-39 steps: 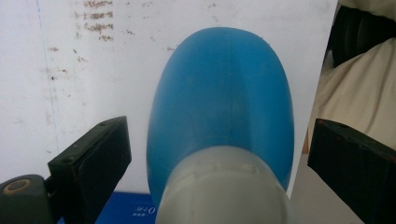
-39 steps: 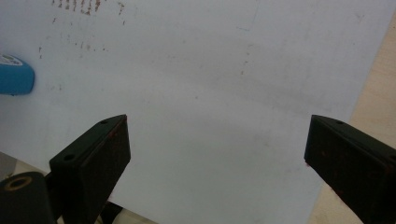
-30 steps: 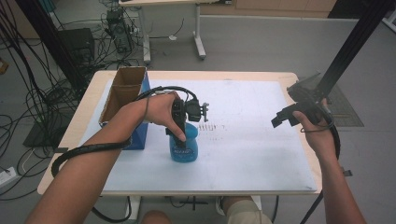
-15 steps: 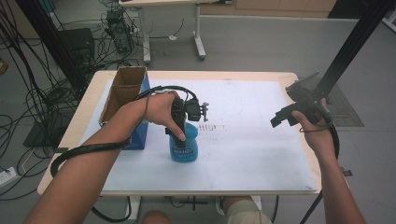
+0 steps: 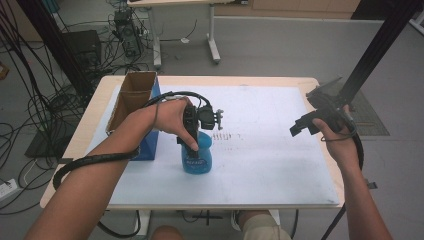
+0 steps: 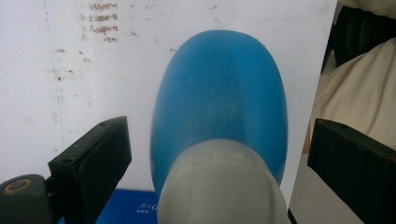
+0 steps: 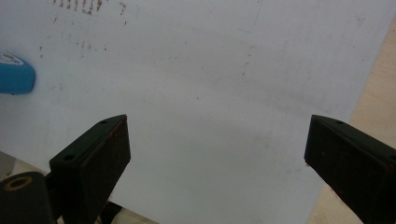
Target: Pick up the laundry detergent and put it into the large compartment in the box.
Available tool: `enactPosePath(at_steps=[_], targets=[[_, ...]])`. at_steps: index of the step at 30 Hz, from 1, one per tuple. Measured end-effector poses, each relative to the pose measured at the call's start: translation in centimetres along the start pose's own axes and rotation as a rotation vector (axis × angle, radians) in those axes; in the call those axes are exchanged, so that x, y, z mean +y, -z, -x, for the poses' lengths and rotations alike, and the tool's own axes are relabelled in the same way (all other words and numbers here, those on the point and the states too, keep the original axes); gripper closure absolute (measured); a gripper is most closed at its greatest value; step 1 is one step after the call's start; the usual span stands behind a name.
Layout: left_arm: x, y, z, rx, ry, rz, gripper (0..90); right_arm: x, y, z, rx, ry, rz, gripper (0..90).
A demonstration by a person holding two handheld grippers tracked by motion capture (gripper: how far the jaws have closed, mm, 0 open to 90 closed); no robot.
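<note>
A blue plastic bottle [image 5: 197, 160] with a pale grey cap stands upright on the white mat [image 5: 265, 160], left of centre. My left gripper [image 5: 192, 146] points down over it. In the left gripper view the bottle [image 6: 219, 93] sits between the jaws of my left gripper [image 6: 217, 128], which stand wide apart with gaps on both sides, so it is open. My right gripper [image 5: 301, 128] hovers over the mat's right edge. It is open [image 7: 215, 123] with nothing between its jaws, and the bottle's base [image 7: 16, 74] shows far to its left.
An open cardboard box [image 5: 131, 97] with a blue side [image 6: 130, 207] stands at the table's left, close to the bottle. Faint brown marks [image 5: 225, 135] dot the mat's middle. A black post [image 5: 370, 55] rises past the right edge. Cables cover the floor on the left.
</note>
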State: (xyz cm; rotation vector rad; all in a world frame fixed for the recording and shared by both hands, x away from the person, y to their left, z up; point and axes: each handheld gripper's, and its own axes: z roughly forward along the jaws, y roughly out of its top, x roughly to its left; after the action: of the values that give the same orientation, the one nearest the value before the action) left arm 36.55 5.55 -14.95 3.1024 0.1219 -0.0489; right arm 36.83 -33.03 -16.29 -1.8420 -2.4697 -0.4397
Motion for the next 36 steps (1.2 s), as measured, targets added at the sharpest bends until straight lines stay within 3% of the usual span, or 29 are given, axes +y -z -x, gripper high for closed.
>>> enactPosePath(at_steps=[36], targets=[[0.21, 0.38, 0.04, 0.01, -0.001, -0.001, 6.7, -0.01, -0.11, -0.03, -0.001, 0.001, 0.003, 6.8]])
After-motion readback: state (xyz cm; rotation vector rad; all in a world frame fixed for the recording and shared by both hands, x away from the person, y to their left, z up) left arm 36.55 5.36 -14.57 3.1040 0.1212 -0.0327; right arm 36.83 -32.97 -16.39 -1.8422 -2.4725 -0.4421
